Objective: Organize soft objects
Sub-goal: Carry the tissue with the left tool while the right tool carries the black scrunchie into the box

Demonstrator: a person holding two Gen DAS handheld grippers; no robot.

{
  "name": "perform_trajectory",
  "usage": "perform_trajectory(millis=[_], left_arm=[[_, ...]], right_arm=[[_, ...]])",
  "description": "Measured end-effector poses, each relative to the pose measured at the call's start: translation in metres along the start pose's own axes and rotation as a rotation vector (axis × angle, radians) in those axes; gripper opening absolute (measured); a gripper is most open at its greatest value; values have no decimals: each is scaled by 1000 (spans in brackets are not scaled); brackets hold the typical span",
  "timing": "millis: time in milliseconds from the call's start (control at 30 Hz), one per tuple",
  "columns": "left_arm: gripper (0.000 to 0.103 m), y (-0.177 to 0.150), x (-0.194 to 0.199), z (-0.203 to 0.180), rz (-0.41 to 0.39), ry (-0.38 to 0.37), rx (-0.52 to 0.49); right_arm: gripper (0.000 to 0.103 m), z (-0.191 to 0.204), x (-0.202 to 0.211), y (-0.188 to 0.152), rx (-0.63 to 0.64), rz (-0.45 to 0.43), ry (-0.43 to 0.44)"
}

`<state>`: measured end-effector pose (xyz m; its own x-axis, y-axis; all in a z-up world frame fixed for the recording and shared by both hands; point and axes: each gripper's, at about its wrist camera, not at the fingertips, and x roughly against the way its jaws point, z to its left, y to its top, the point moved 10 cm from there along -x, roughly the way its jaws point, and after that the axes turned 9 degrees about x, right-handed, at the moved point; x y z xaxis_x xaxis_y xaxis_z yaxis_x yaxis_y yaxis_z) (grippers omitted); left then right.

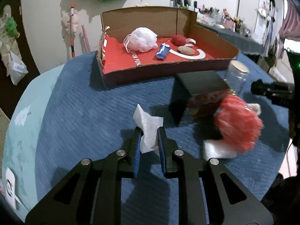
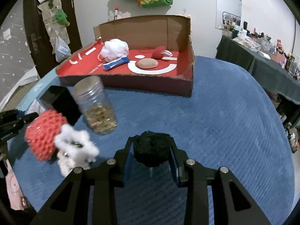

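Observation:
My left gripper (image 1: 149,132) is shut on a crumpled white tissue (image 1: 148,126), held above the blue cloth. My right gripper (image 2: 152,146) is shut on a black fuzzy ball (image 2: 152,150). Ahead stands a cardboard box (image 1: 150,71) (image 2: 184,88) with a red floor. Inside it lie a white mesh puff (image 1: 141,39) (image 2: 115,49), a blue packet (image 1: 162,51) (image 2: 116,63), a red yarn ball (image 1: 179,39) (image 2: 159,53) and a tan pad (image 1: 186,50) (image 2: 147,63). A coral spiky ball (image 1: 238,123) (image 2: 44,133) and a white fluffy piece (image 2: 75,148) rest on the cloth.
A clear plastic jar (image 1: 237,76) (image 2: 97,106) and a black box (image 1: 200,82) (image 2: 60,101) stand on the round table's blue cloth (image 1: 84,112) (image 2: 225,121). A cluttered dark side table (image 2: 262,60) sits to the right. Bags hang on the wall.

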<state>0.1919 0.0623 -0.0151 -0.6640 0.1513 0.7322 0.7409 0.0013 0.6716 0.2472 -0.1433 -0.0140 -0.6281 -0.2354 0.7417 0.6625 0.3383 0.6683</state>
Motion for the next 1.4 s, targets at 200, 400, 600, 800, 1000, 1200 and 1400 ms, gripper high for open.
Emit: perform_trajectory(millis=[200, 400, 600, 800, 1000, 1200, 1400], left_arm=[[16, 19, -18, 11, 39, 1, -39], [16, 38, -32, 11, 64, -55, -46], [16, 56, -39, 2, 69, -108, -58], [16, 71, -45, -7, 70, -152, -72], [16, 86, -42, -14, 58, -200, -73], [16, 102, -49, -24, 51, -235, -78], [16, 126, -60, -31, 35, -263, -55]], right_arm=[[37, -11, -15, 19, 32, 21, -5], [37, -8, -27, 41, 37, 21, 47], [37, -1, -34, 61, 23, 8, 122], [37, 4, -40, 76, 14, 5, 181], [37, 10, -37, 90, -17, -14, 279], [37, 18, -41, 112, -10, -30, 323], [37, 27, -60, 138, 6, -26, 335]])
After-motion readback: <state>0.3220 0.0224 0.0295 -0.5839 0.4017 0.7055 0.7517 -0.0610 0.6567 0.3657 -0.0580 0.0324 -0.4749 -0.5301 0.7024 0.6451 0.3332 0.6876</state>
